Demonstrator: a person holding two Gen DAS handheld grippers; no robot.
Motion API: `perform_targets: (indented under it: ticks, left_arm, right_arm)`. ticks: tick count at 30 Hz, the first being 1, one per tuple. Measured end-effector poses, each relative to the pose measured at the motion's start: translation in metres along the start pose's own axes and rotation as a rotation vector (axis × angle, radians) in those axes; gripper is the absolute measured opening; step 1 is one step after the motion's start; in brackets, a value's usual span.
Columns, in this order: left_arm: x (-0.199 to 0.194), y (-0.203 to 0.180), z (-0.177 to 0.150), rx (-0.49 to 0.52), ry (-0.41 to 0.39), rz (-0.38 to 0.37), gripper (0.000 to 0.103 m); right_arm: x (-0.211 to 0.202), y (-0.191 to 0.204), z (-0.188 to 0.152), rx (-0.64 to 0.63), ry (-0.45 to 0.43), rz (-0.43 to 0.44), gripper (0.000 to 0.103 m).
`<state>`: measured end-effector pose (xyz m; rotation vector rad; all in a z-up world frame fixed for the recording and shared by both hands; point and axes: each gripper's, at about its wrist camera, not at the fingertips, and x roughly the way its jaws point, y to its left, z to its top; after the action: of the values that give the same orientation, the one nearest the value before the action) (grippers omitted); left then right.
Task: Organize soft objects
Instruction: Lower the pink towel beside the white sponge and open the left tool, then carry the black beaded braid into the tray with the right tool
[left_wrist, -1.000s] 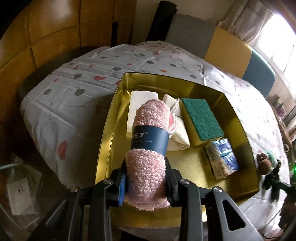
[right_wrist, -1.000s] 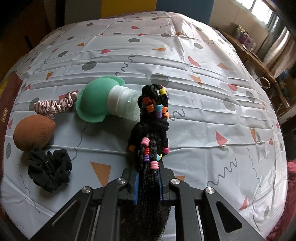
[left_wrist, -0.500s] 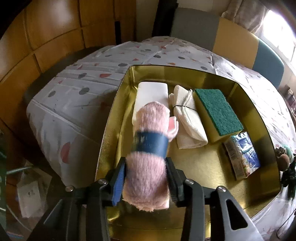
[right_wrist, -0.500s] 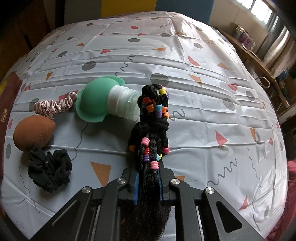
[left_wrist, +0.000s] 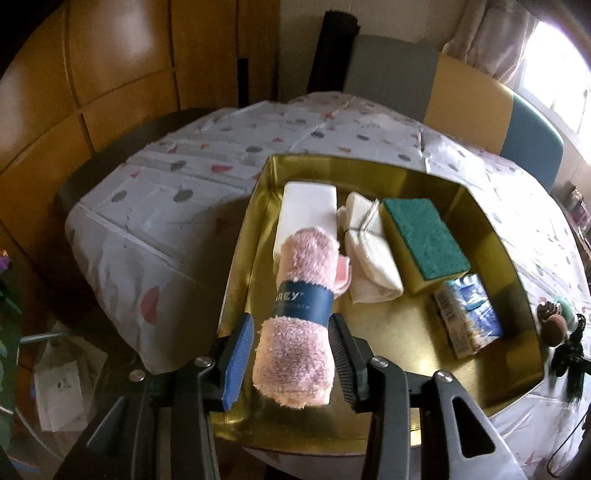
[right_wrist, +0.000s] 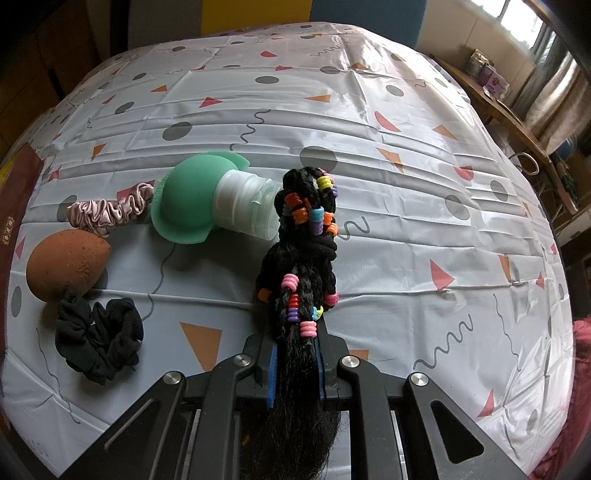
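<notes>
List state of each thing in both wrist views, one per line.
left gripper: jaws open, clear of the cloth
pink cloth roll: banded, lying in the tin between the pads
gold tin: open, no lid on
white cloth: folded, tied
right gripper: shut on the braid
beaded braid: clamped at its loose end
green-capped bottle: on its side
black scrunchie: loose on the table

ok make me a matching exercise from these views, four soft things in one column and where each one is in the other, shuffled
Things:
1. pink fluffy rolled cloth
2. green-topped yellow sponge
3. black beaded hair braid
4. black fabric scrunchie

Places:
A. on the patterned tablecloth, below the brown egg-shaped makeup sponge
B. clamped in the right gripper
C. between the open left gripper's pads
D. in the gold tray, beside the folded white cloth

Pairs: 1-C, 2-D, 3-B, 4-A
</notes>
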<state>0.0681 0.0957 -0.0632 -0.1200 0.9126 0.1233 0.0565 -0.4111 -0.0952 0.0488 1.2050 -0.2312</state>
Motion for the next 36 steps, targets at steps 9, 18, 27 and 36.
perform_targets:
  ticks: [9, 18, 27, 36]
  left_arm:
    - [-0.046, -0.010, 0.005, 0.033, -0.112, -0.033, 0.043]
    - [-0.064, -0.031, -0.005, 0.076, -0.123, -0.098, 0.043]
    - [-0.066, -0.037, -0.012, 0.099, -0.117, -0.126, 0.043]
    - [-0.065, -0.033, -0.012, 0.089, -0.112, -0.136, 0.043]
  right_arm:
    - [0.000, 0.000, 0.000, -0.004, -0.001, -0.002, 0.015]
    - [-0.002, -0.007, 0.002, 0.039, 0.005, 0.029, 0.015]
    - [-0.002, -0.019, 0.005, 0.087, 0.037, 0.057, 0.015]
    - [-0.046, -0.001, 0.013, 0.085, -0.078, 0.086, 0.014]
